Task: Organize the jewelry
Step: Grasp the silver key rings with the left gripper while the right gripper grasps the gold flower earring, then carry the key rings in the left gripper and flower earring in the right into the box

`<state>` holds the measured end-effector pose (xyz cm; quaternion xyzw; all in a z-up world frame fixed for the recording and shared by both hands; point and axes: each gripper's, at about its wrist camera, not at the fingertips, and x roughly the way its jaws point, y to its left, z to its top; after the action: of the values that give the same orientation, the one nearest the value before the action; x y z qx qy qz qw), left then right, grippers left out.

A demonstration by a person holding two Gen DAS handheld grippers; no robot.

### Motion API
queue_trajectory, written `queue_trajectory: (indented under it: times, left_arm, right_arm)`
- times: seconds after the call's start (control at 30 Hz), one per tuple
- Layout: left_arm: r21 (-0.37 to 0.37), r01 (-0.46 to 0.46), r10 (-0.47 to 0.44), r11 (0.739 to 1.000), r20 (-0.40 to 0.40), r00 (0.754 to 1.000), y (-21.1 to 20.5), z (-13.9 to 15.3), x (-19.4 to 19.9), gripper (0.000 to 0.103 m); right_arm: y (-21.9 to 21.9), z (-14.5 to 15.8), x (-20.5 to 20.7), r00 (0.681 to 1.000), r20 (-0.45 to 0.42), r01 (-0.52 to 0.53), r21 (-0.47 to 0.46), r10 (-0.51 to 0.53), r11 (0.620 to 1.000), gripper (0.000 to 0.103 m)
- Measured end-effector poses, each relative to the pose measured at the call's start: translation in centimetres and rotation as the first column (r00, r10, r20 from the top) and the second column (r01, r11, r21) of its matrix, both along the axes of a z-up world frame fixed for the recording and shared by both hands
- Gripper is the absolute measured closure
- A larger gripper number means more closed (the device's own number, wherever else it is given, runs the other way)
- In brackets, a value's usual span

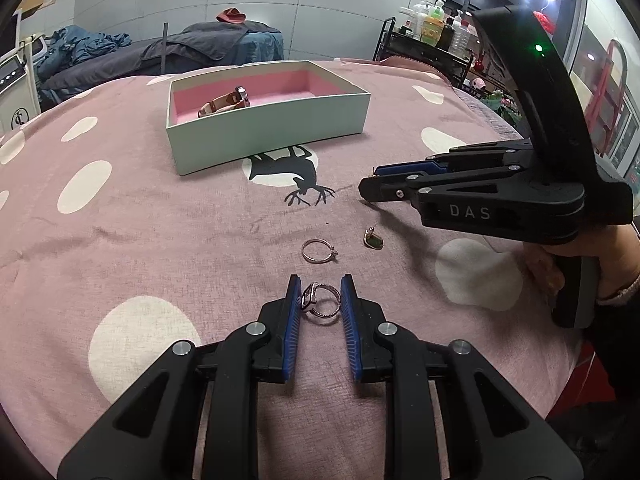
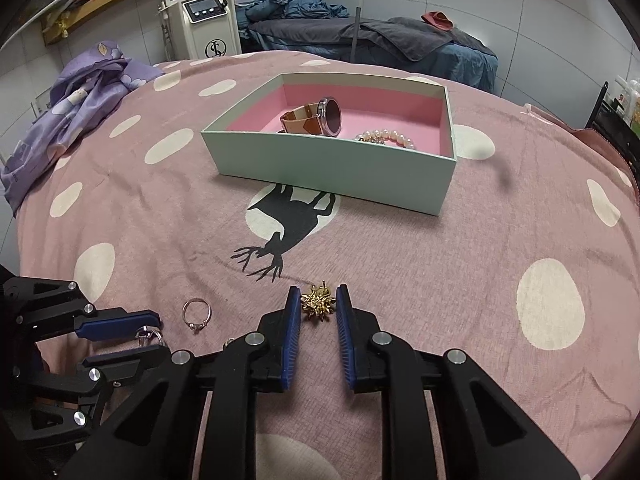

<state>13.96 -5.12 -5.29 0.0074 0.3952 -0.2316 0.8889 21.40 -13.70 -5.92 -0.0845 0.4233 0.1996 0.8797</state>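
Observation:
My left gripper (image 1: 320, 294) is partly closed around a jewelled ring (image 1: 320, 304) on the pink spotted cloth; its pads sit at the ring's sides. My right gripper (image 2: 318, 304) brackets a gold brooch (image 2: 317, 303) lying on the cloth, with small gaps at the pads. A thin ring (image 1: 319, 250) (image 2: 196, 313) and a green earring (image 1: 373, 239) lie loose between the grippers. The mint box (image 2: 332, 172) with pink lining holds a watch (image 2: 316, 117) and a pearl bracelet (image 2: 386, 138). In the left wrist view the box (image 1: 268, 136) stands far ahead.
A purple crumpled cloth (image 2: 76, 108) lies at the far left of the bed. A black deer print (image 2: 288, 220) marks the cloth in front of the box. A white machine (image 2: 200, 16) and a dark bed stand beyond.

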Motion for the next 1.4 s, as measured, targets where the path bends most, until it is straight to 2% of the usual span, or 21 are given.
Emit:
queue_trajectory:
  times: [0.2, 0.5, 0.67, 0.97, 1.1, 1.4]
  left_arm:
    - [-0.022, 0.003, -0.003, 1.0, 0.024, 1.0, 1.0, 1.2, 0.2, 0.082]
    - [0.021, -0.008, 0.006, 1.0, 0.116, 0.993, 1.7, 4.3, 3.3, 0.082]
    - [0.009, -0.02, 0.019, 1.0, 0.1, 0.995, 2.2, 5.0, 6.0, 0.082]
    - [0.057, -0.044, 0.037, 0.997, 0.125, 0.991, 1.7, 6.0, 10.1, 0.082]
    - [0.082, -0.051, 0.04, 0.995, 0.124, 0.991, 1.5, 6.2, 12.3, 0.082]
    - [0.109, -0.084, 0.079, 0.99, 0.052, 0.996, 1.3, 5.2, 17.4, 0.082]
  right_arm:
    - [-0.6, 1.3, -1.1, 0.999, 0.033, -0.013, 0.061, 0.011, 0.998, 0.085]
    - [-0.5, 3.8, -0.2, 0.997, 0.077, -0.023, 0.104, 0.015, 0.994, 0.085]
    - [-0.3, 4.9, 1.1, 0.994, 0.106, -0.023, 0.112, 0.011, 0.993, 0.085]
    - [0.5, 5.7, 3.7, 0.991, 0.136, -0.019, 0.099, 0.006, 0.995, 0.085]
    - [0.7, 5.8, 5.4, 0.992, 0.13, -0.006, 0.088, -0.005, 0.996, 0.085]
    - [1.3, 5.0, 9.7, 0.996, 0.079, 0.032, 0.052, -0.036, 0.998, 0.085]
